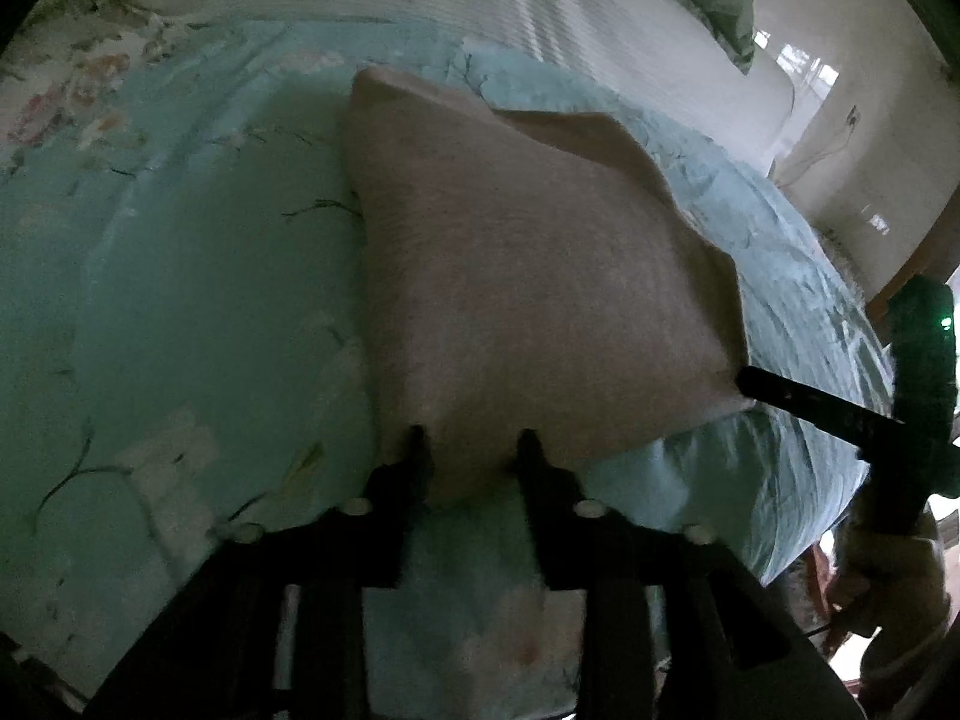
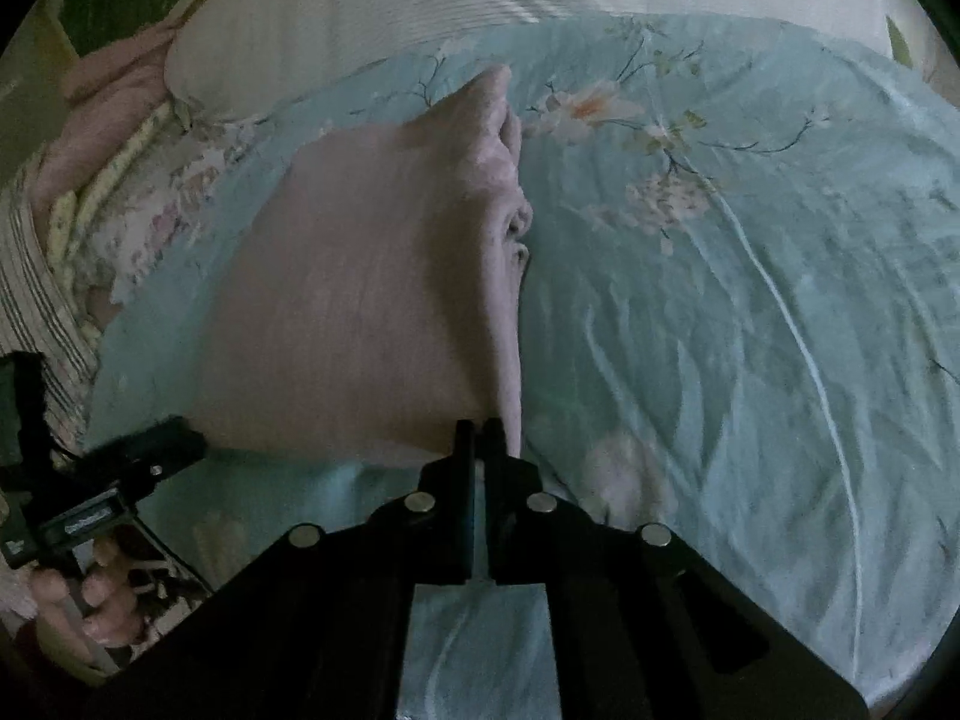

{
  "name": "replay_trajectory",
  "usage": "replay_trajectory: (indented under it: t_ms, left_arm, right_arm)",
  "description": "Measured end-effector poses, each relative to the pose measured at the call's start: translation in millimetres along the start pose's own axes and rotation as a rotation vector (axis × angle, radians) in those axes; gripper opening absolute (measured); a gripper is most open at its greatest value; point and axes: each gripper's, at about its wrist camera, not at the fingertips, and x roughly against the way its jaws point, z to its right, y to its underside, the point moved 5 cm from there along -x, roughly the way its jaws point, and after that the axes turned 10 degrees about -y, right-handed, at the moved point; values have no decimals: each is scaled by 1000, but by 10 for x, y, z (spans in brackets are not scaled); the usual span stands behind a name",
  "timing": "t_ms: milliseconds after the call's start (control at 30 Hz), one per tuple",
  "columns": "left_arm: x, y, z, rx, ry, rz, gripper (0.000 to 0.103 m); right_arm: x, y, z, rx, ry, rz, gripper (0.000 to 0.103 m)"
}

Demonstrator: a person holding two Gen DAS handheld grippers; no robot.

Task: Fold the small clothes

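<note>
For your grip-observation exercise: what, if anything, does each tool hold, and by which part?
The right tool pinches the pink knit cloth at its near corner. The left tool is open astride the near edge, gripping nothing.

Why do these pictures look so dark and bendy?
Left wrist view: dim room, the only bright spot the window; the fisheye lens curves the bed's edge, and the pink cloth looks soft and smeared. Right wrist view: equally dim, the blue floral sheet bulging like a dome.

Near edge of pink garment point(image 1: 540, 276) hidden behind left gripper point(image 1: 471, 438) fingertips; contact there unclear. Right gripper point(image 2: 478, 429) covers the garment's corner. Hand point(image 2: 90, 594) cut off at frame edge.
</note>
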Motion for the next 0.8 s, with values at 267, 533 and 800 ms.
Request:
replay_trajectory:
  t_ms: [267,533,800]
  left_arm:
    - [255,338,-268,4,-146,-12,81]
    - [306,756,-277,-52,-236,-58,82]
    - [417,865,-184,-105,-252,-59,82]
  right_arm:
    - [268,334,-285,62,5,29,54]
    - [294,547,-381,115,43,-8,79]
    - [351,670,-375,136,59,-41,87]
